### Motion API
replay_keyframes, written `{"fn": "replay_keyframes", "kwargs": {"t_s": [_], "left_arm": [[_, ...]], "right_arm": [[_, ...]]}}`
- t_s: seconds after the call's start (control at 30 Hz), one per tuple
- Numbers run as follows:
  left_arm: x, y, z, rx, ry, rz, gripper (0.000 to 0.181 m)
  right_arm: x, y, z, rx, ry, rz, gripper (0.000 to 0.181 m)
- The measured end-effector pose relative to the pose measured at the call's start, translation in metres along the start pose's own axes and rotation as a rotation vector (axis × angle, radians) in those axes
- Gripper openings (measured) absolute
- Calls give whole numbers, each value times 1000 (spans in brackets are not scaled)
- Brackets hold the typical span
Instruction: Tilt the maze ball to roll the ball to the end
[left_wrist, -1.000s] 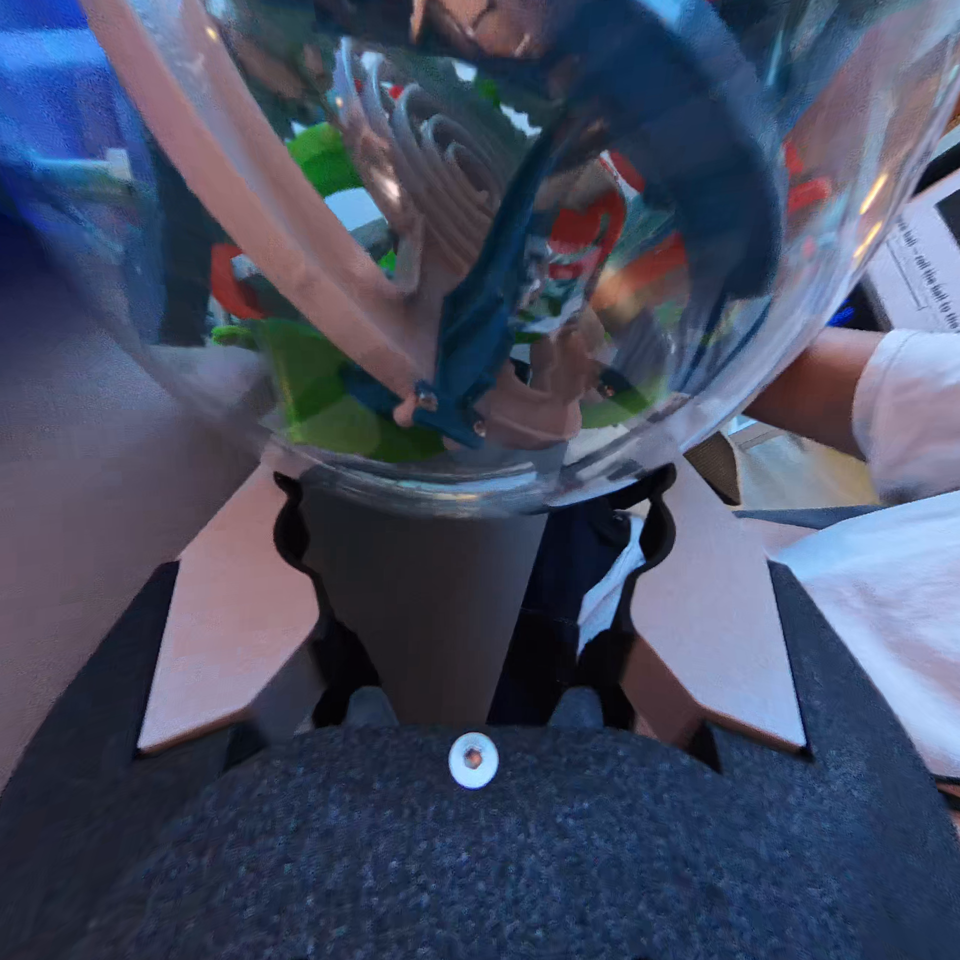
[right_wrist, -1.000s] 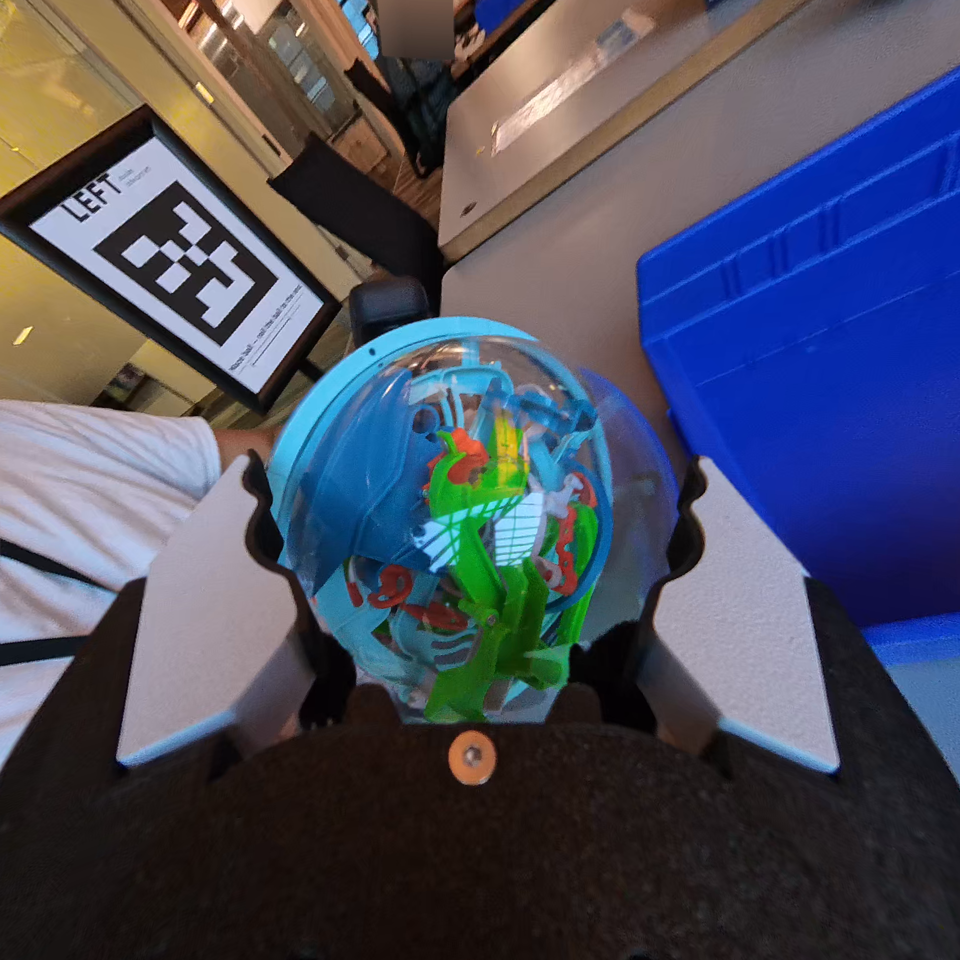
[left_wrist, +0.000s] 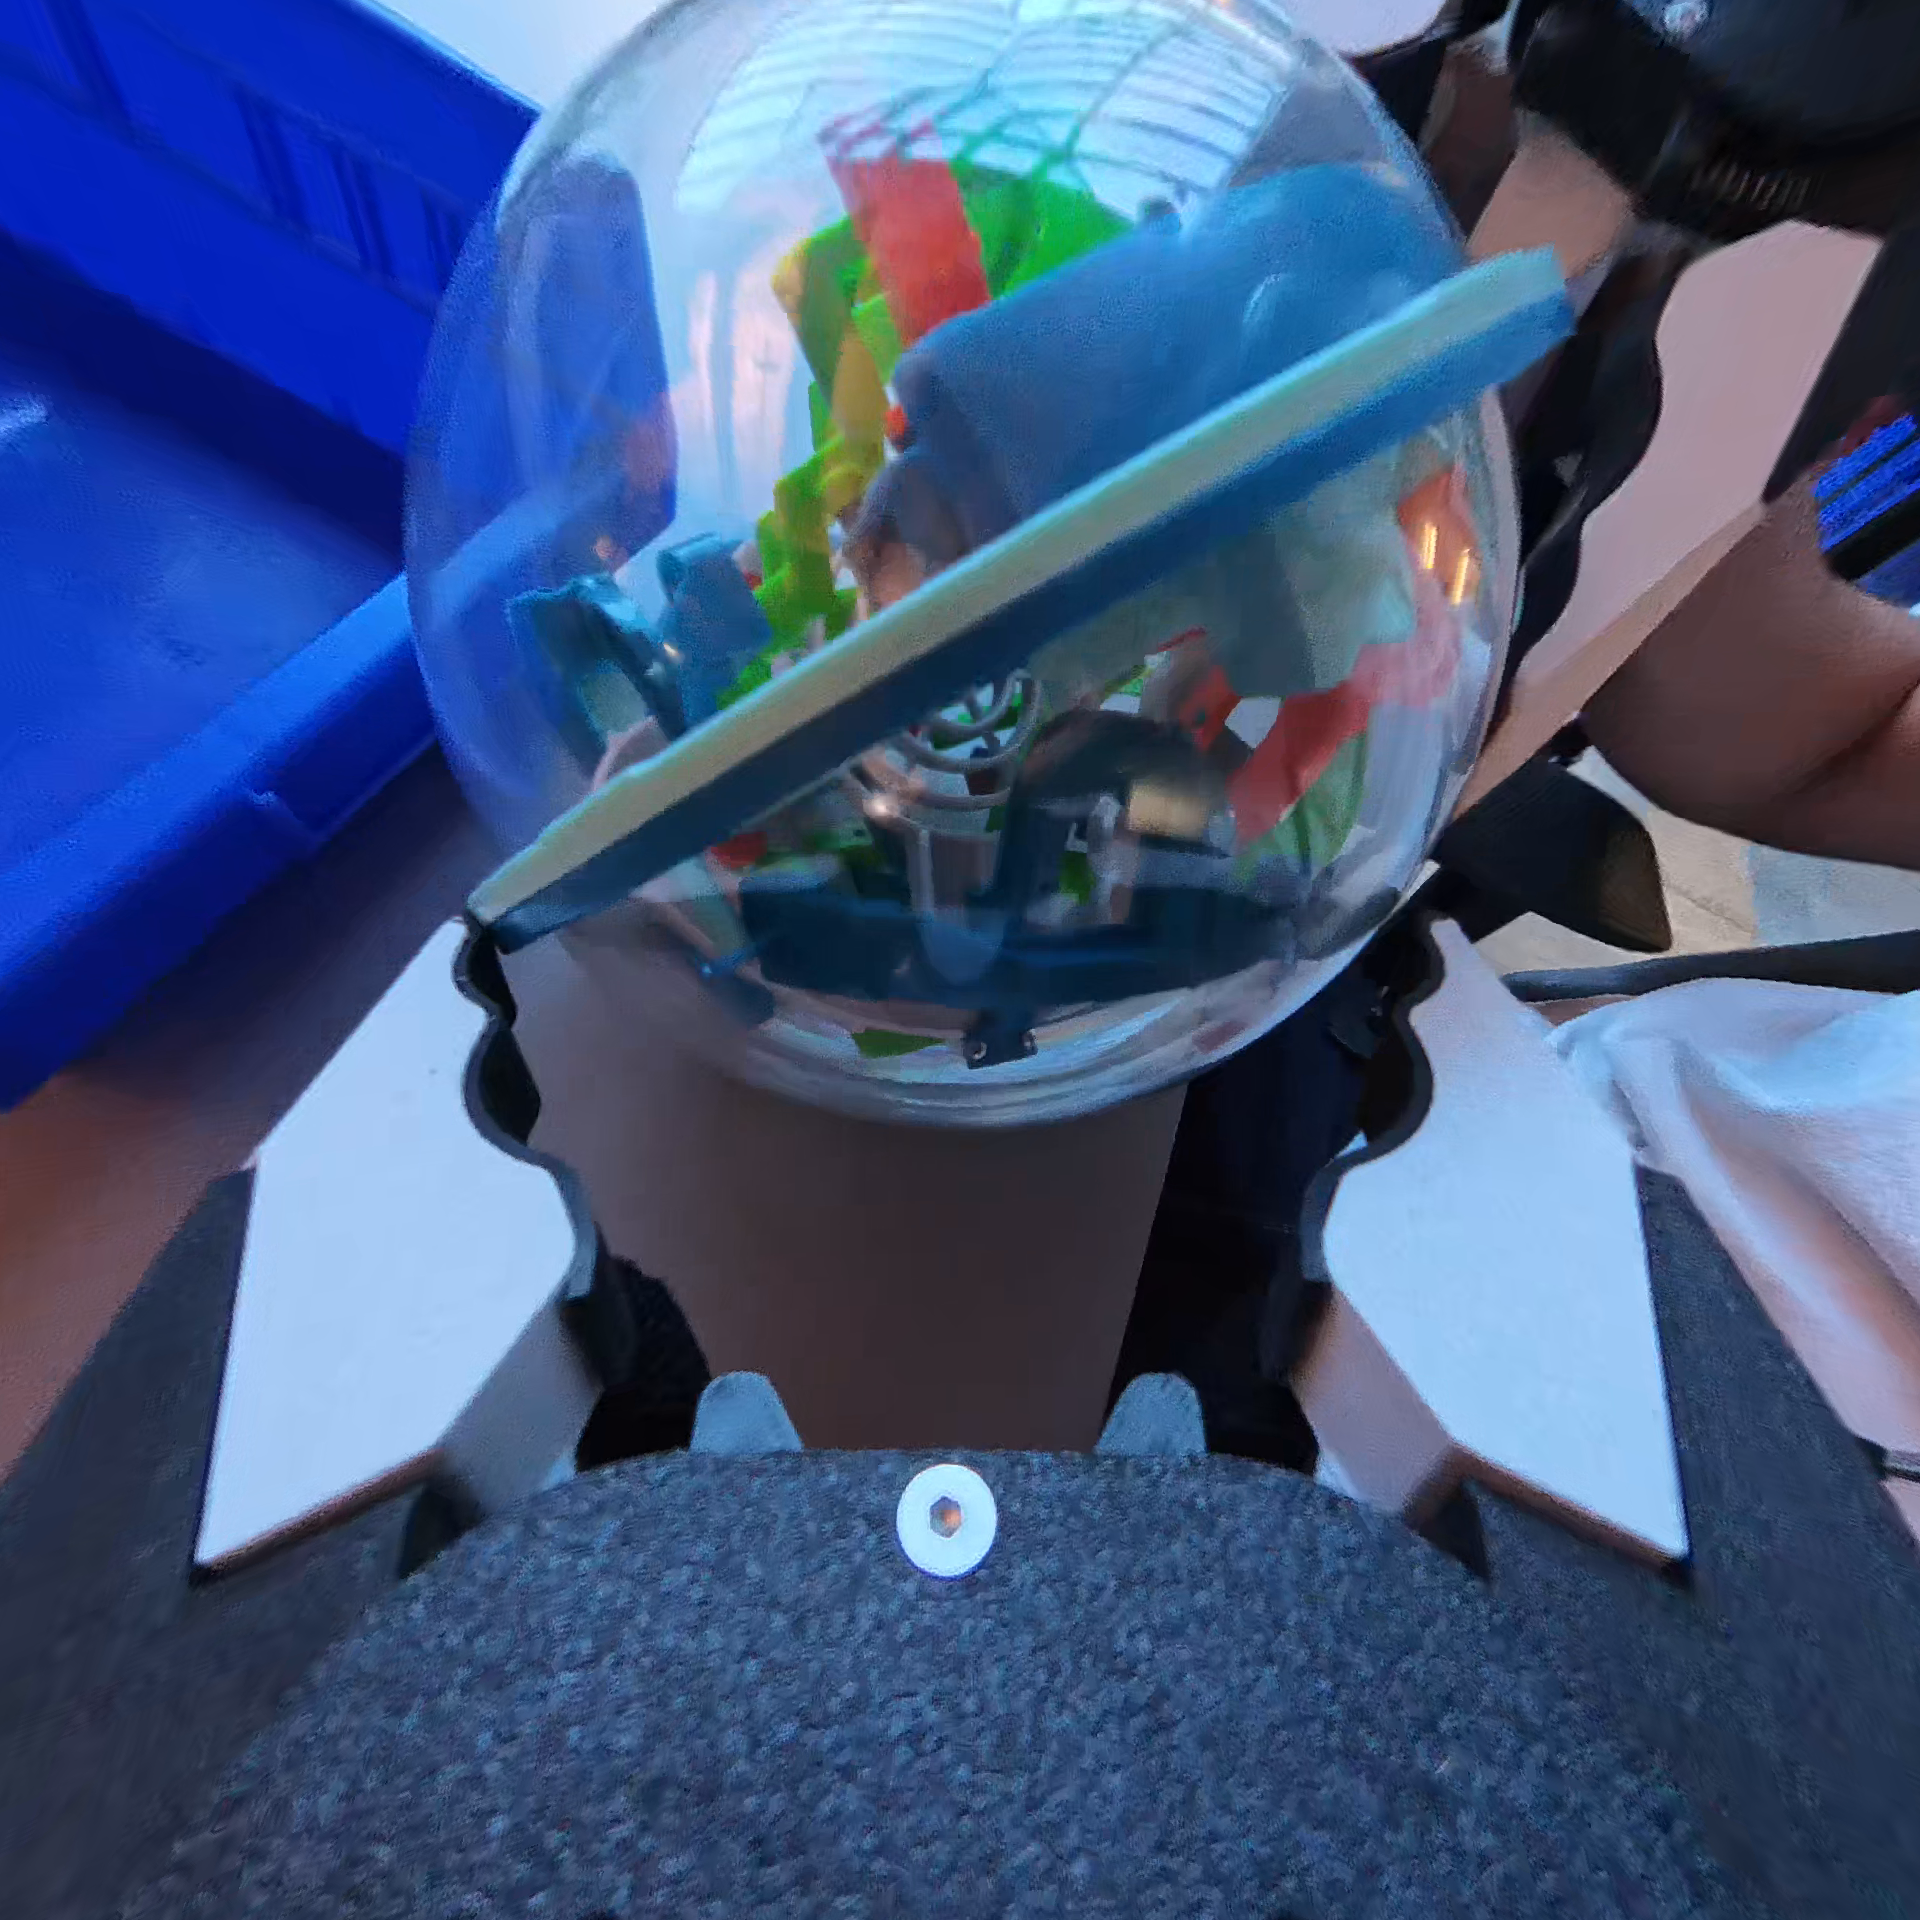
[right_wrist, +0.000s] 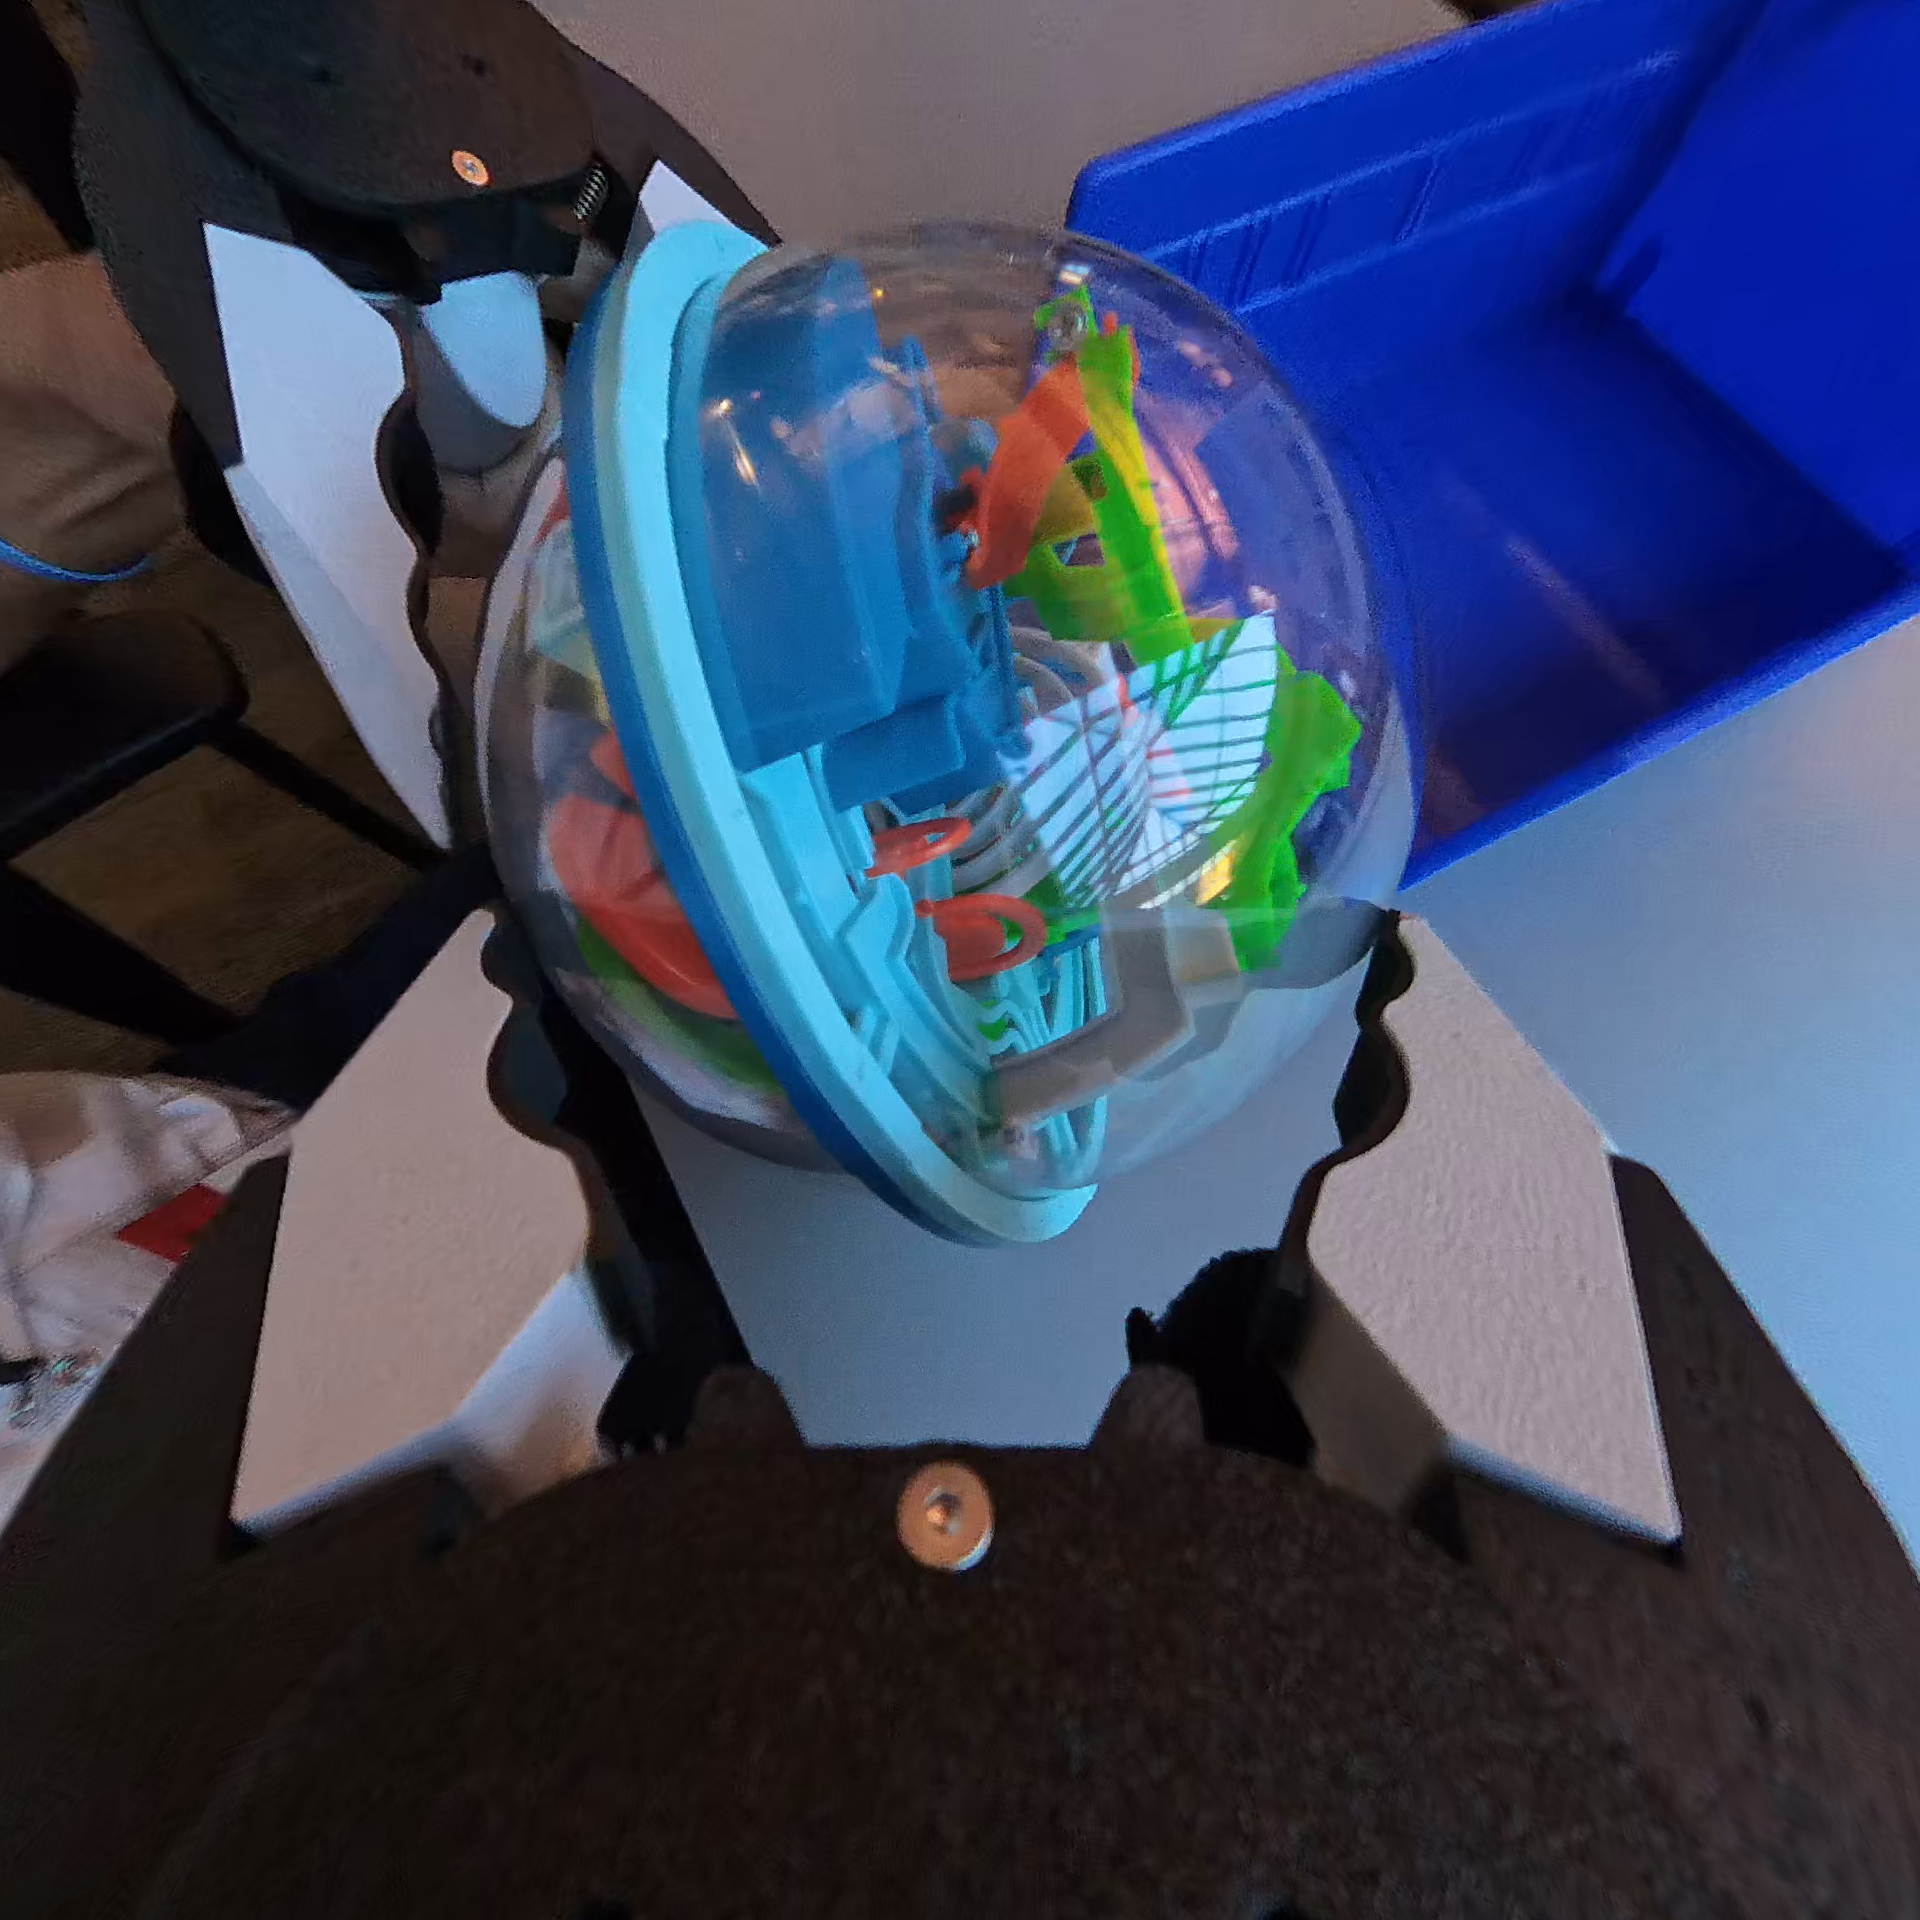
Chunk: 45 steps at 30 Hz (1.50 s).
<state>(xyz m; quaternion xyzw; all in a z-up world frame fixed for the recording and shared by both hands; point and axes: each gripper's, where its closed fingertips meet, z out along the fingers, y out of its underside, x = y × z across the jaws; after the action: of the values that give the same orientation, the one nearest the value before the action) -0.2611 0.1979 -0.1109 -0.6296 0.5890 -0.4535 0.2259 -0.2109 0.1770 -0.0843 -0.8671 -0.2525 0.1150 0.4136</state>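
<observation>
Well, I'm reading no writing anywhere; my left gripper (left_wrist: 951, 966) and right gripper (right_wrist: 940, 935) are both clenching the maze ball (right_wrist: 935, 717). Only the left view is showing a forearm (left_wrist: 1766, 727); both are catching the blue bin (right_wrist: 1610, 416).

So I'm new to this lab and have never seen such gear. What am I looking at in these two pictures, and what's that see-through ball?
No robot here: a person holds a two-finger gripper in each hand, each with a camera looking along its fingers. One picture comes from the left gripper, the other from the right gripper. Both meet at the same thing: a clear maze ball with coloured tracks inside and a blue ring around it. It sits between the spread fingers of both, held above a pale table. A blue bin stands beside it. The small ball inside is hard to pick out.
</observation>
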Motion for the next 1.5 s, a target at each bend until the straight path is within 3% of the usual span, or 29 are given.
{"fn": "replay_keyframes", "kwargs": {"t_s": [0.03, 0.33, 0.7, 0.8, 0.9, 1.03, 1.13, 1.3, 1.5], "left_arm": [[0, 0, -1, 9, 11, -7, 158], [-3, -1, -5, 36, 77, 94, 154], [-23, -21, 10, 12, 65, 176, 159], [-23, -15, 9, 10, 89, 116, 158], [-23, -12, 8, 43, 131, 49, 157], [-22, -11, 6, 84, 161, -12, 156], [-20, -12, 7, 105, 170, -43, 155], [-15, -12, 12, 106, 175, -32, 154], [-3, 19, 34, -59, 165, 9, 151]], "right_arm": [[2, -2, 0, -1, -22, 10, 150], [25, -6, -4, -42, -261, 185, 150], [33, -14, 5, -171, -479, 221, 151], [34, -21, 2, -64, -483, 179, 151], [44, -28, -11, 161, -393, 94, 154], [45, -14, -18, 422, -292, 49, 152], [43, 5, -2, 413, -255, 83, 149], [25, 4, 9, 434, -315, 112, 148], [28, 3, -5, 403, -368, 195, 148]]}}
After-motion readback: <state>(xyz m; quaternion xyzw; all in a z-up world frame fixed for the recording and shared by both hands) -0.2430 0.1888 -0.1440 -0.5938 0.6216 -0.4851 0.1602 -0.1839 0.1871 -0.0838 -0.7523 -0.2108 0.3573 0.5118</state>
